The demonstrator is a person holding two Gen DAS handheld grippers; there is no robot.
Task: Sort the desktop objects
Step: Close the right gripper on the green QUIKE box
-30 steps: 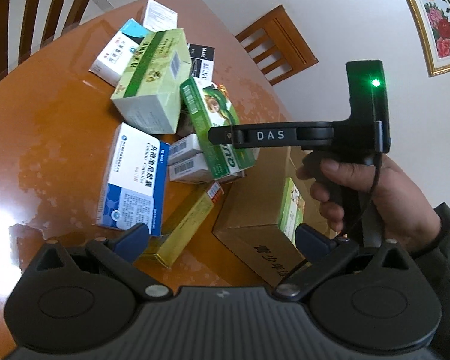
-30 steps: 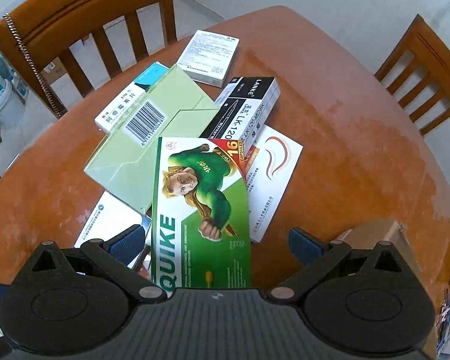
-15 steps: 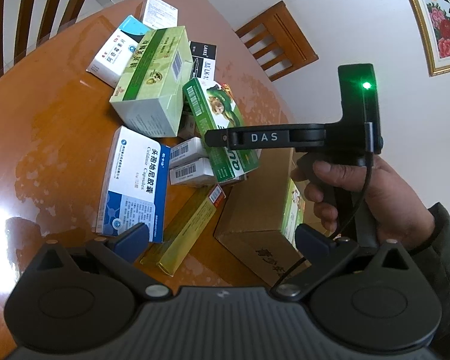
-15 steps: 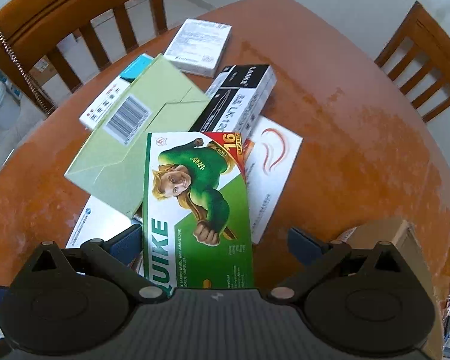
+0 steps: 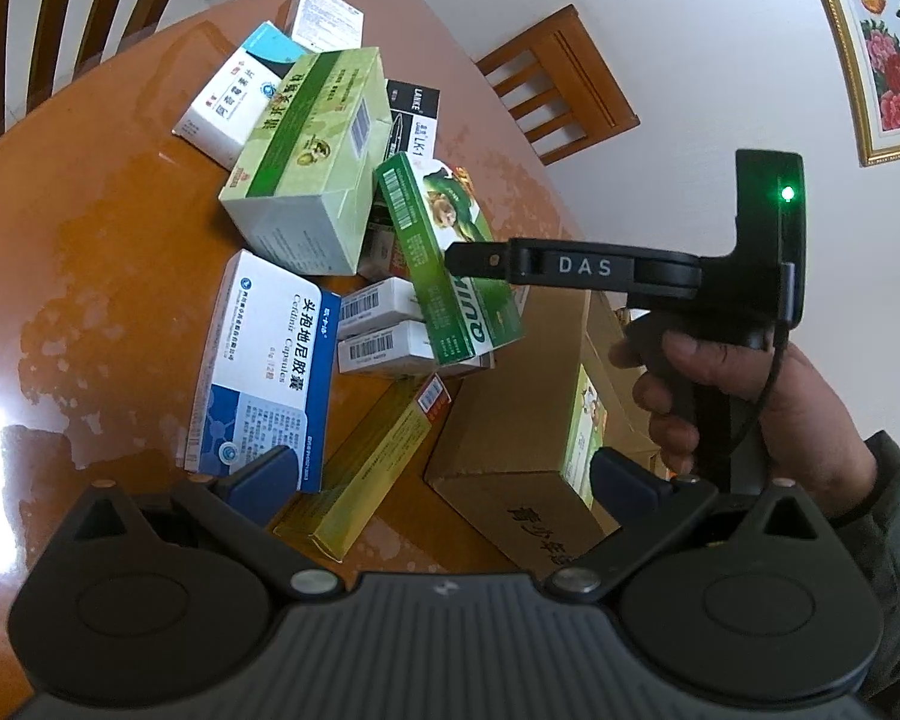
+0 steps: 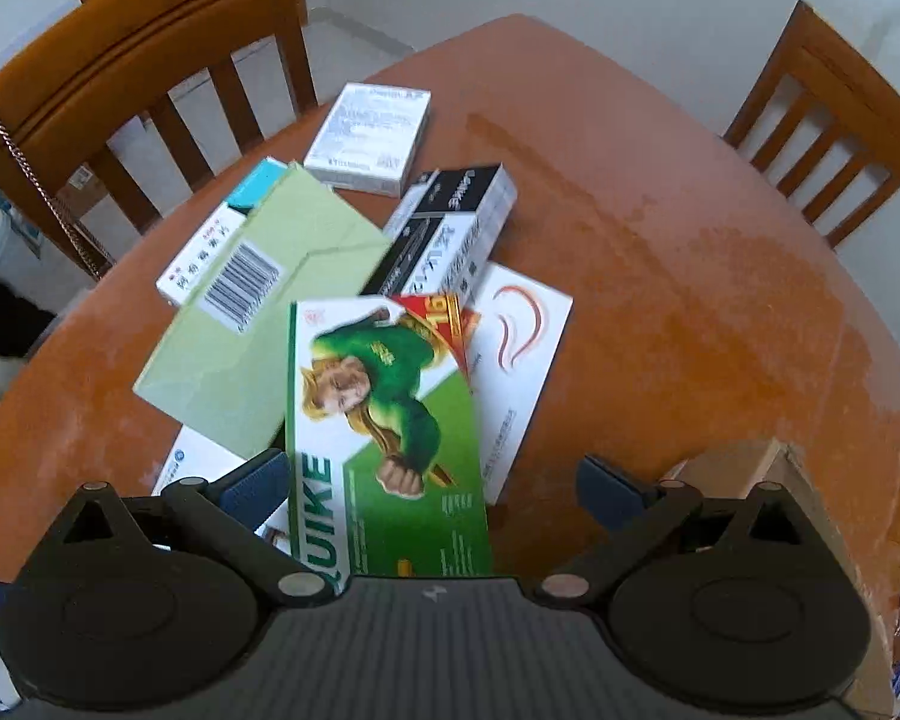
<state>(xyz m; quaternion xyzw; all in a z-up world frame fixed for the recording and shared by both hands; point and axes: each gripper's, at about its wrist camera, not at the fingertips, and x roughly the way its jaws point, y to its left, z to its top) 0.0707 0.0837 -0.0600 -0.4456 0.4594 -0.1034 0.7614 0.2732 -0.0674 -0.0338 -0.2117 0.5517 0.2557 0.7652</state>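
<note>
1. On the round wooden worktop (image 6: 660, 252), medicine boxes lie heaped; the green QUIKE box (image 6: 390, 420) bears a cartoon figure in green and a red "16" corner.
2. The right tool (image 6: 432, 489) is spread wide around that box; contact is unclear.
3. The left tool (image 5: 444, 480) hangs wide apart, holding nothing, above the yellow-green box (image 5: 378, 456) and the cardboard box (image 5: 510, 420).
4. The QUIKE box's near end is hidden behind the right tool's body.

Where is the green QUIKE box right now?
The green QUIKE box lies tilted on top of the pile, between the right tool's open fingers, overlapping the pale green box and the white box with red swirl.
</note>
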